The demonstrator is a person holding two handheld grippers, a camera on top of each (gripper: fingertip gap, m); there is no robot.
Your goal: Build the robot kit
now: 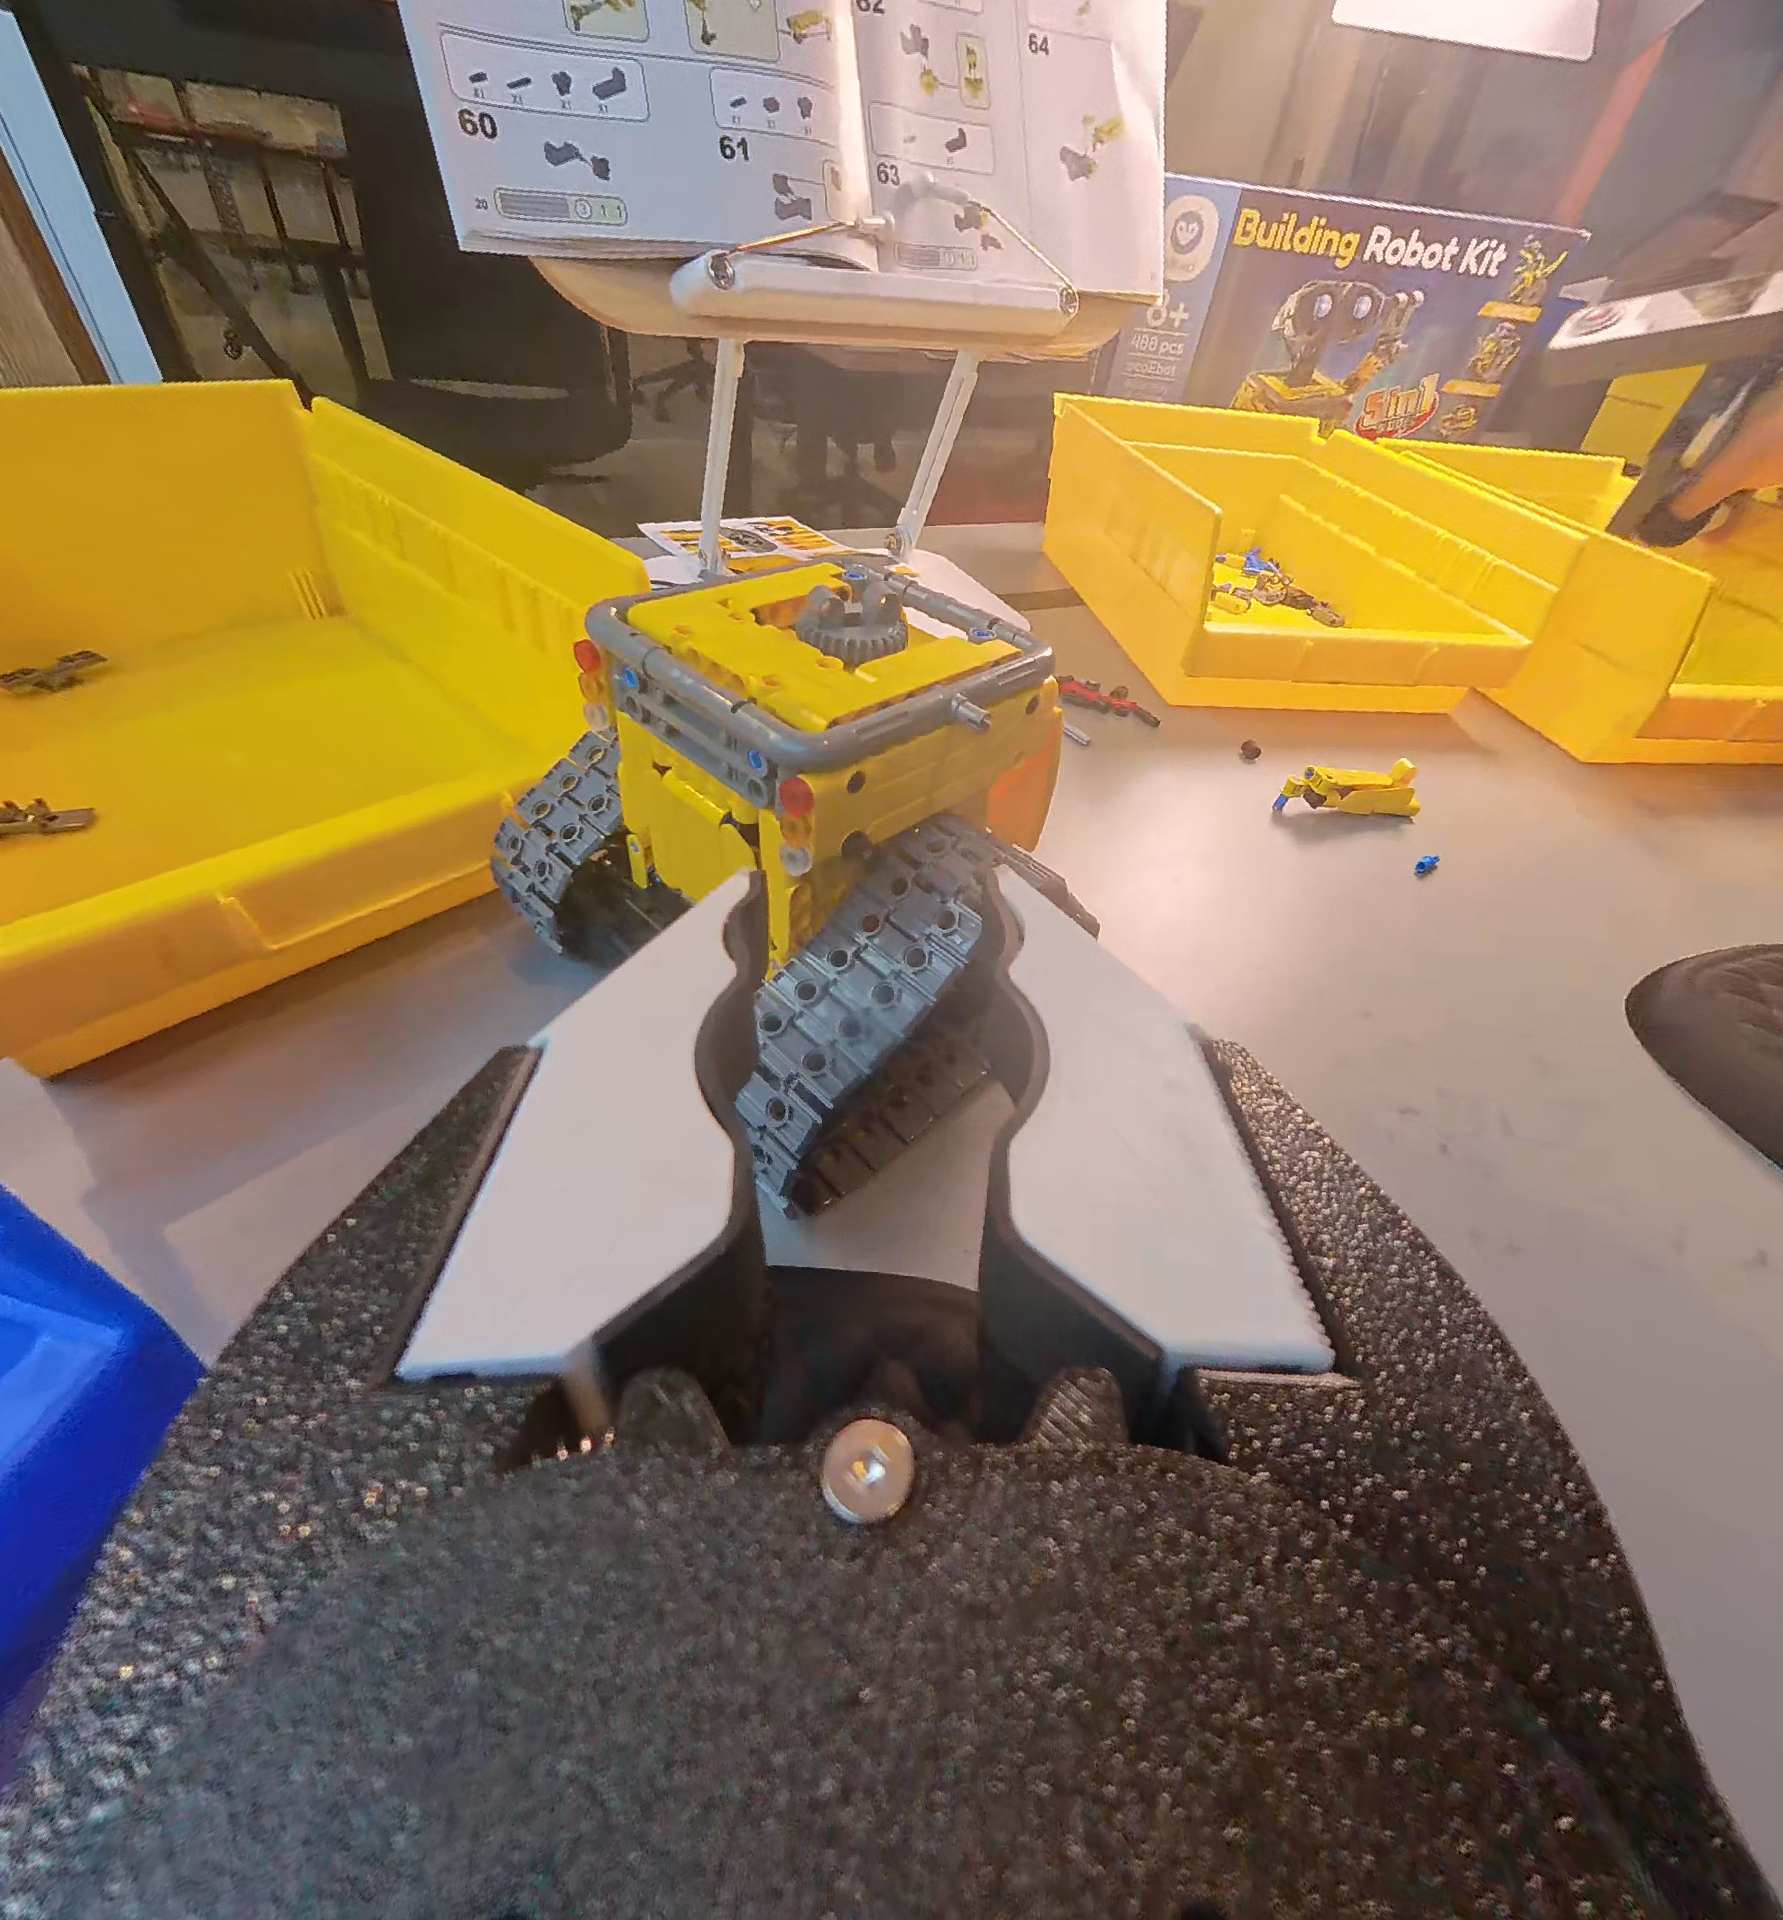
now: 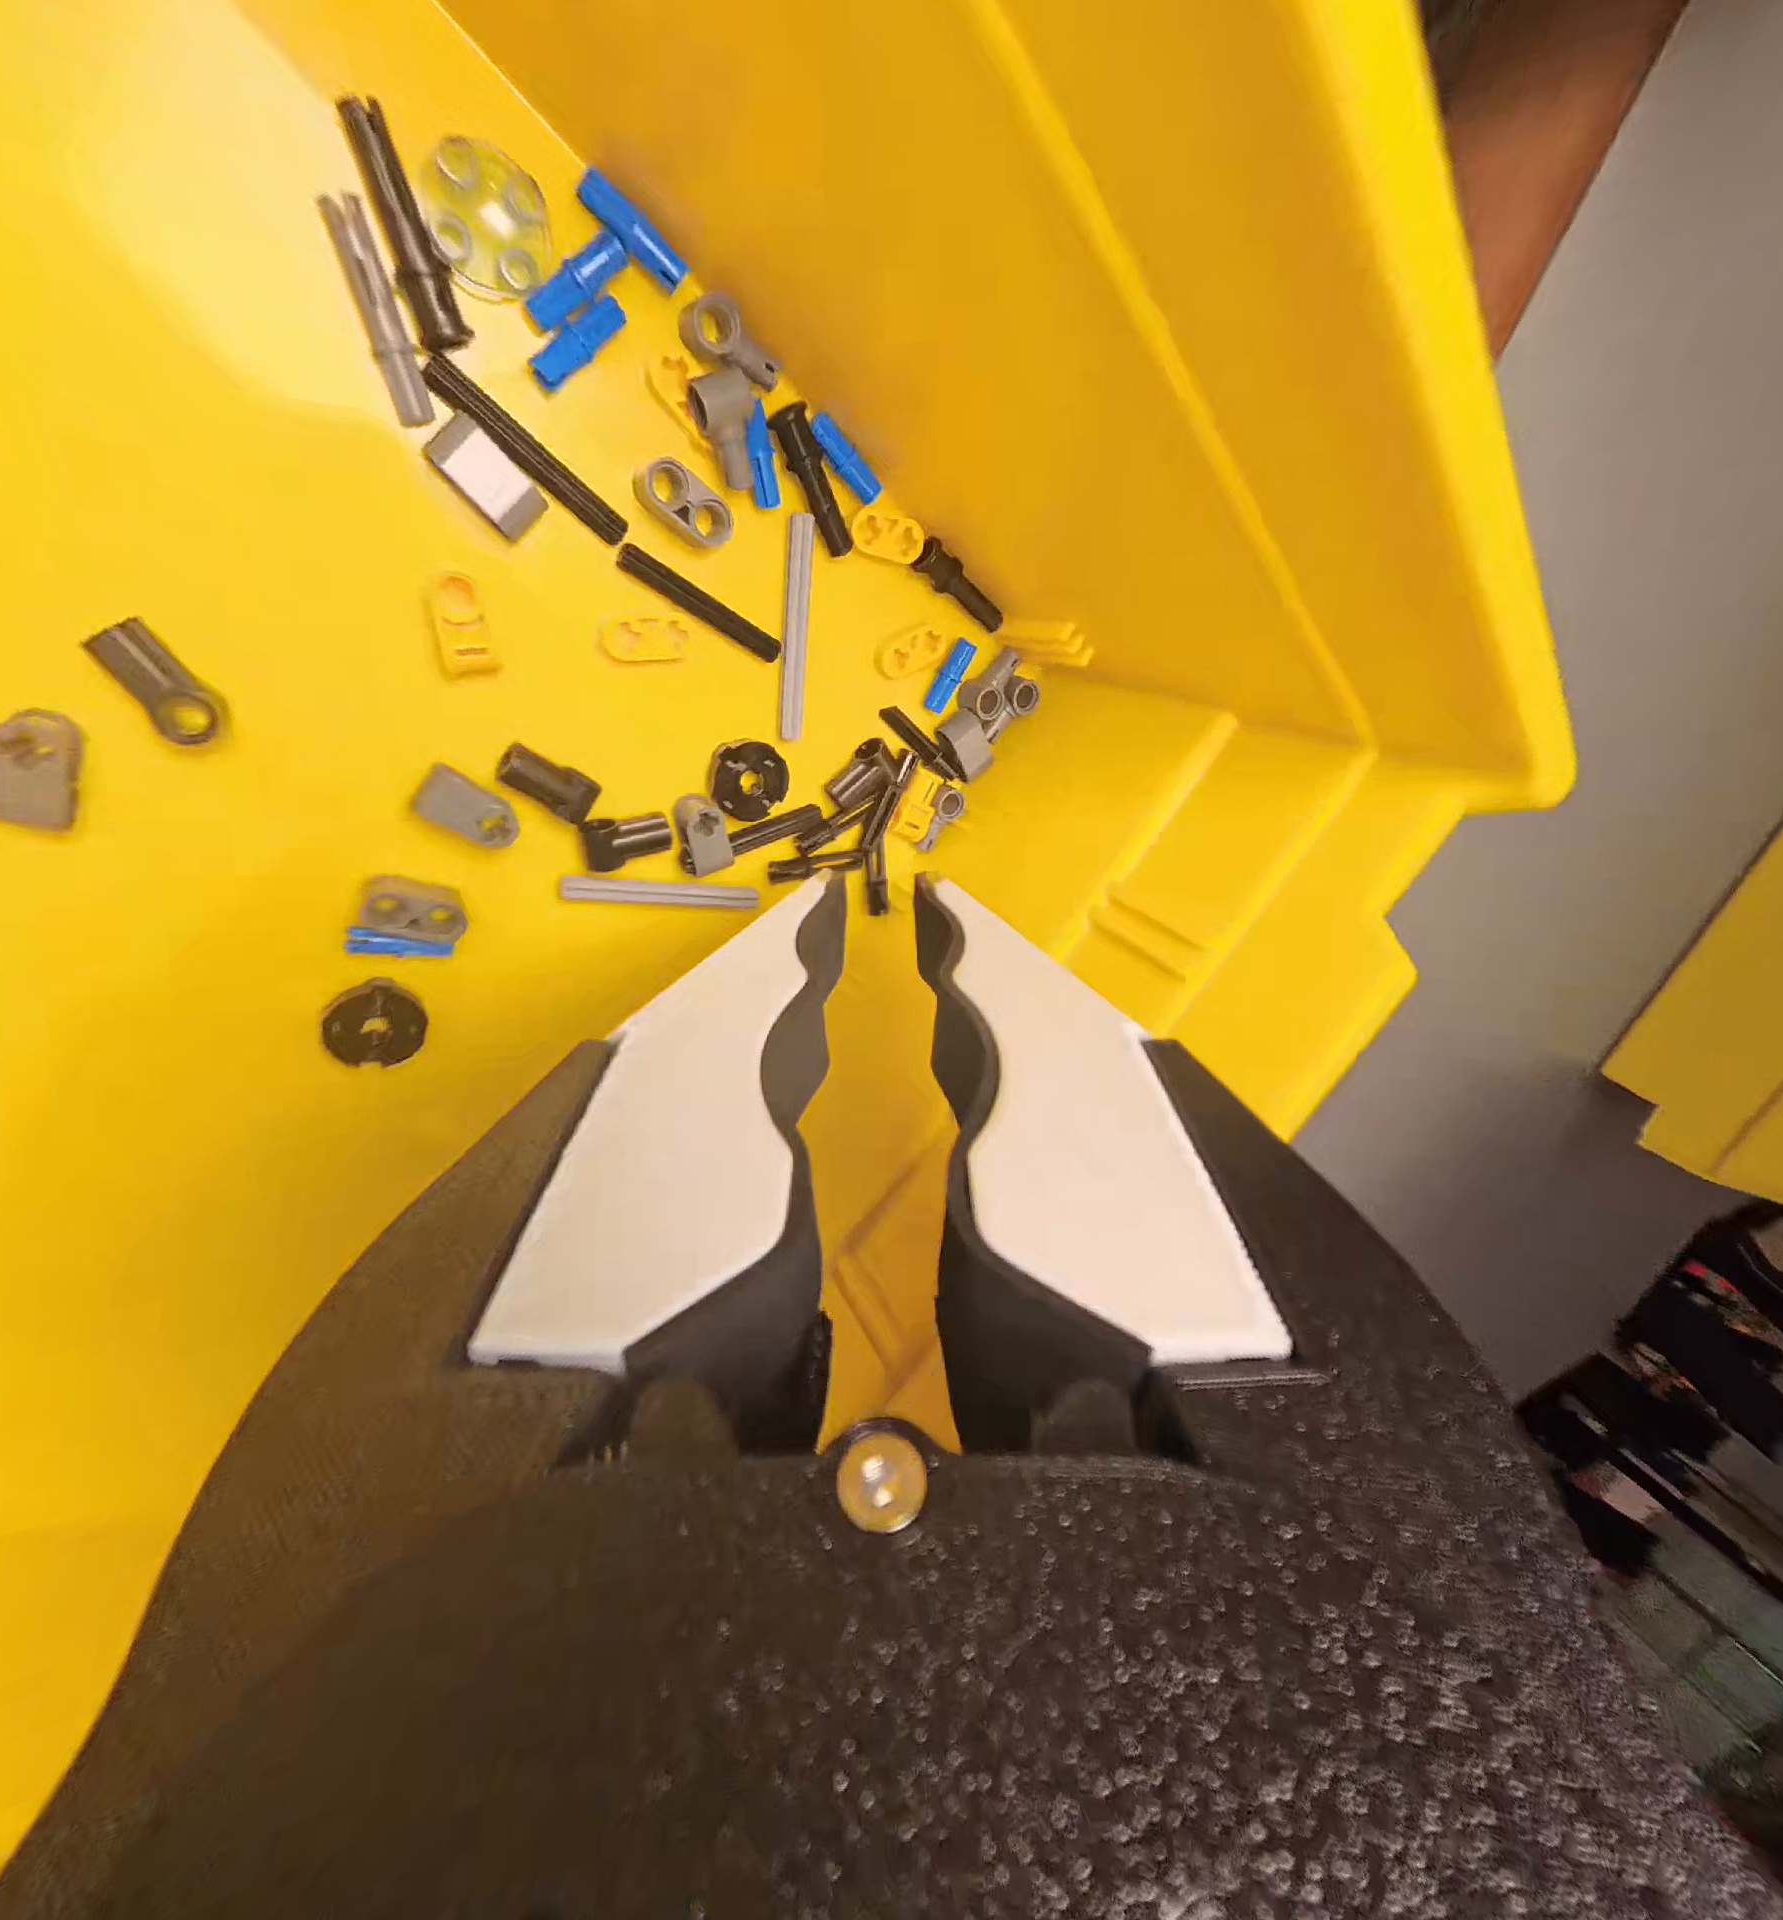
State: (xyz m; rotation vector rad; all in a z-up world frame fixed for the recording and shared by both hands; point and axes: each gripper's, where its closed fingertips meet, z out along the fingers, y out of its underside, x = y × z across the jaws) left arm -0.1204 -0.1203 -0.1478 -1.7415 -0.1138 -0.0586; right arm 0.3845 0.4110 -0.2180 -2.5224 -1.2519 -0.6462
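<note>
Blue bin (image 1: 25,1382): near left corner, only part in view.

Large yellow bin (image 1: 243,748): left of the model; two dark grey track links (image 1: 22,821) lie on its floor, apart from each other.

Yellow tracked robot model (image 1: 814,717): centre, on the grey table (image 1: 1386,1039). It looks tilted, though the wide lens may exaggerate that.

Left gripper (image 1: 871,914): clenched around the model's near grey track (image 1: 856,1029), fingers on either side. Risk, as a judgement: the track is a flexible chain, so a squeeze or twist could slip it off its wheels or tip the model.

Instruction booklet (image 1: 762,114): on a white stand behind the model.

Small yellow sub-assembly (image 1: 1349,795): loose on the table, right of the model.

Right gripper (image 2: 876,883): released, narrow gap, tips over a heap of black pins (image 2: 845,831) in a yellow parts bin (image 2: 1126,416). Risk: the crowded pins could come up two together or scatter.
</note>
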